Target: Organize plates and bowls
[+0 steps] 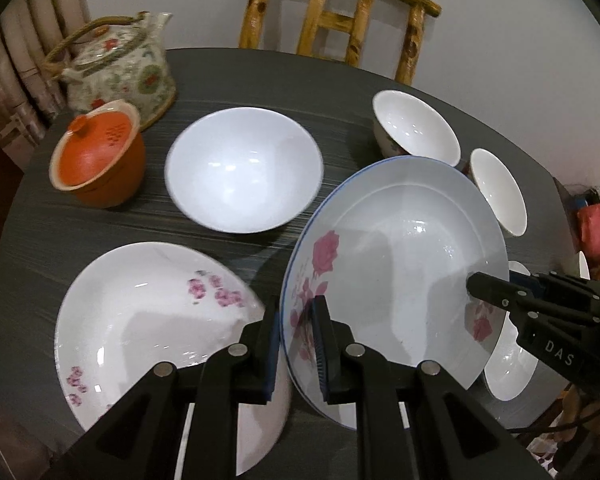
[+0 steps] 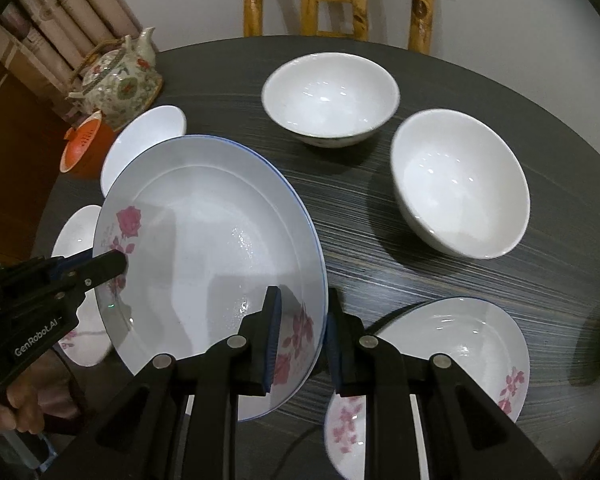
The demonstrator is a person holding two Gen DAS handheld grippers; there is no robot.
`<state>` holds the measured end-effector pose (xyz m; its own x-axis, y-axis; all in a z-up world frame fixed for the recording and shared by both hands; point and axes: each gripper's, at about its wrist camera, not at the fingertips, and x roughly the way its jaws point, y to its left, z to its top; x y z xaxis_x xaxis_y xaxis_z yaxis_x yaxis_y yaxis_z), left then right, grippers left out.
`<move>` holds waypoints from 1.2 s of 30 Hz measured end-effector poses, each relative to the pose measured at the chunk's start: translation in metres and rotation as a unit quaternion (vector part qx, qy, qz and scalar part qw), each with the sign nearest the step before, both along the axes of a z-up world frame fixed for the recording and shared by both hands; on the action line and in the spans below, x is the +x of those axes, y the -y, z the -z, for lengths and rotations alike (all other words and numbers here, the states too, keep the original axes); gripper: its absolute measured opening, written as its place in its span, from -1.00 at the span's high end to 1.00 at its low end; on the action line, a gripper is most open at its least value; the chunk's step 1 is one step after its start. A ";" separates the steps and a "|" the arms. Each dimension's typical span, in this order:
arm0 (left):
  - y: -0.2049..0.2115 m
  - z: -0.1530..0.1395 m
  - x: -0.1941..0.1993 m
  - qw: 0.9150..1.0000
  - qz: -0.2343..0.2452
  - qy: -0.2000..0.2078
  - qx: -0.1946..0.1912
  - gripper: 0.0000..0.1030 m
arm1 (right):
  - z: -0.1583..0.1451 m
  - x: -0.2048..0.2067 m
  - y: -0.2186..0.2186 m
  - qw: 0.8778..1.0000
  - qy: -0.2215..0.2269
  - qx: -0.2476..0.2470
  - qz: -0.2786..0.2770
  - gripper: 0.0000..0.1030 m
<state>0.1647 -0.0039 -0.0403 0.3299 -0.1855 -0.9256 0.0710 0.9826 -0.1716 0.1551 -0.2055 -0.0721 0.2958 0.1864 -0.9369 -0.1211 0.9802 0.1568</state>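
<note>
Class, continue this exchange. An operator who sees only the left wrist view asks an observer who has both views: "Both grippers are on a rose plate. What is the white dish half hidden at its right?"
Observer: A second plate, blue-rimmed with pink flowers, lying flat on the table beside the held plate.
Operator: How does the right gripper grip? I see only one finger.
Observer: The right gripper has one pad inside the held plate's rim and one outside, shut on it.
Operator: What carries my left gripper?
Observer: A hand wrapped round the handle of the left gripper.
</note>
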 end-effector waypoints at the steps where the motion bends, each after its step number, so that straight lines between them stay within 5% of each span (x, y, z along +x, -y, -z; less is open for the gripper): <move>1: -0.004 -0.002 -0.002 1.000 -0.002 0.000 0.001 0.71 | -0.002 -0.001 -0.004 1.000 0.001 0.000 -0.002 0.61; 20: -0.136 -0.009 -0.043 0.997 -0.080 -0.002 0.024 0.70 | 0.002 -0.014 -0.135 0.997 -0.011 0.021 -0.074 0.62; 36: -0.155 0.021 -0.046 0.995 -0.089 -0.035 0.008 0.68 | 0.023 -0.012 -0.165 0.996 -0.027 0.010 -0.079 0.62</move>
